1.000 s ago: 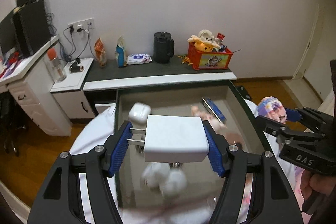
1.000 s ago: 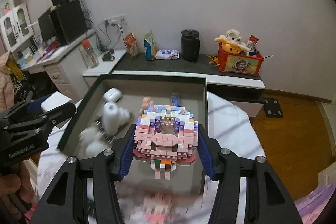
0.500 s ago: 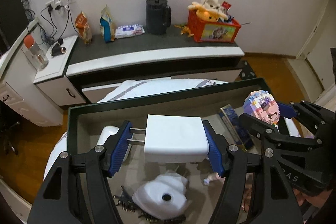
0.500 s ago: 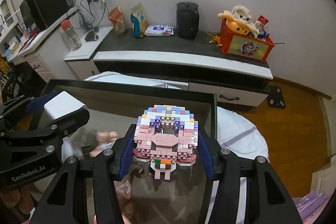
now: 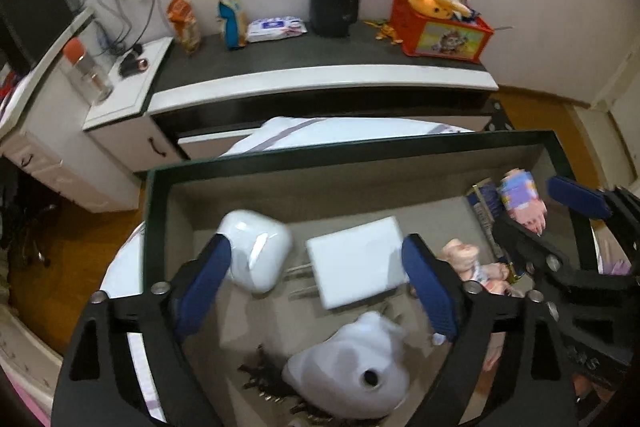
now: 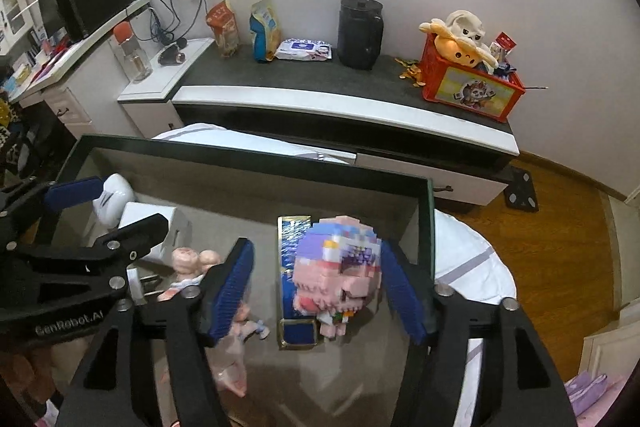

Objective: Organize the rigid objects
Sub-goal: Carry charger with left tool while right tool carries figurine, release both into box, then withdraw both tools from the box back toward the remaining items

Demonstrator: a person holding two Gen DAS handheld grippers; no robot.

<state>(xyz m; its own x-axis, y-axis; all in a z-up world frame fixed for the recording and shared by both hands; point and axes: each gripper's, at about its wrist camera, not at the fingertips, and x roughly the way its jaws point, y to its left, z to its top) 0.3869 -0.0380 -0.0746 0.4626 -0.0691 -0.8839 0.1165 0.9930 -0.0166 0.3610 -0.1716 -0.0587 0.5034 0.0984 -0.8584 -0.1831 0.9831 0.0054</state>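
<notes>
1. Both claws have just spread their jaws: a second ago we had the white charger clamped in the left claw (image 5: 316, 291) and the brick-built figure clamped in the right claw (image 6: 320, 291); now both pieces sit loose inside the dark-rimmed tray (image 5: 360, 147).
2. Our left claw is released. The white charger (image 5: 356, 263) lies between its blue pads (image 5: 204, 279), clear of both, prongs pointing toward the left pad, flat on the tray floor.
3. Just beside that left pad rests the white earbud case (image 5: 256, 255); below the charger, toward the claw's base, sits a white rounded object (image 5: 352, 367) over something dark and spiky.
4. Our right claw is likewise released. The brick-built figure (image 6: 340, 267) lies tilted between its pads, partly over the blue box (image 6: 296, 251); it is blurred, so we judge it is settling.
5. Beyond the right claw's left pad lie small pink dolls (image 6: 196, 263).
6. We judge the pieces go into the tray so that hard items gather in one container on the cloth-covered worktop (image 6: 472, 267), and the open jaws let us lift away without dragging them.
</notes>
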